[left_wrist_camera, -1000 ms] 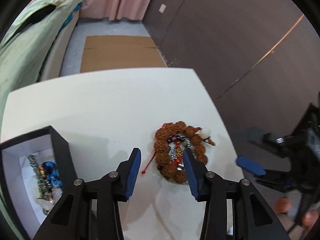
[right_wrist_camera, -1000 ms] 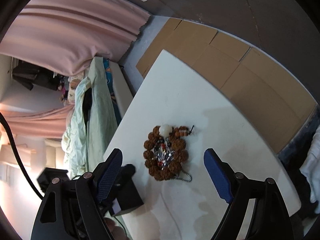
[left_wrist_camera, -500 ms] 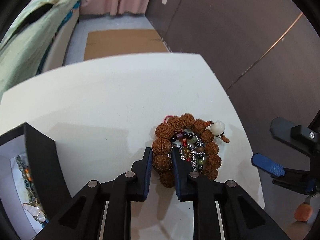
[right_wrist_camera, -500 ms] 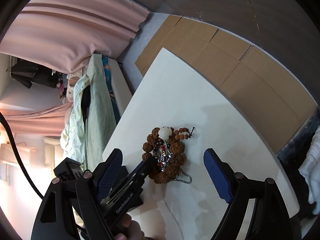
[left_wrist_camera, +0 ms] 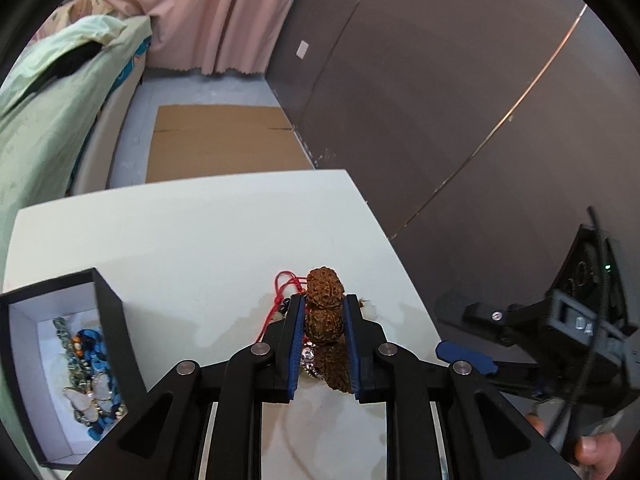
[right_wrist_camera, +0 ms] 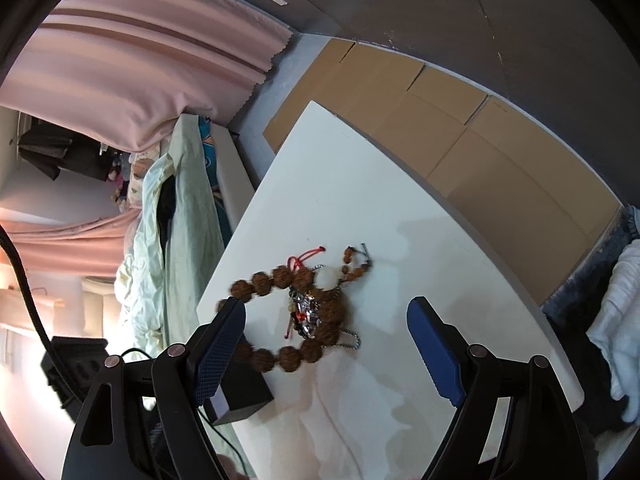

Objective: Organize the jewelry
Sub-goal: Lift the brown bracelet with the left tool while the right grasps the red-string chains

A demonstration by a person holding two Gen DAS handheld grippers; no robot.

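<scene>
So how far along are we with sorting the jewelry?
Done: several pieces, including a butterfly piece and blue beads, lie in the black box. In hand: the left claw is shut on the brown bead bracelet. Left: boxing it and the tangled silver chain pieces. The right claw is open.

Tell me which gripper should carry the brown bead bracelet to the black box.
Left. The left gripper is already shut on the brown bead bracelet, with the black box on its side. The right gripper hangs open, holding nothing.

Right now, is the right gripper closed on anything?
No, the right gripper hangs wide open above the table; only the left gripper clamps the brown bead bracelet.
</scene>
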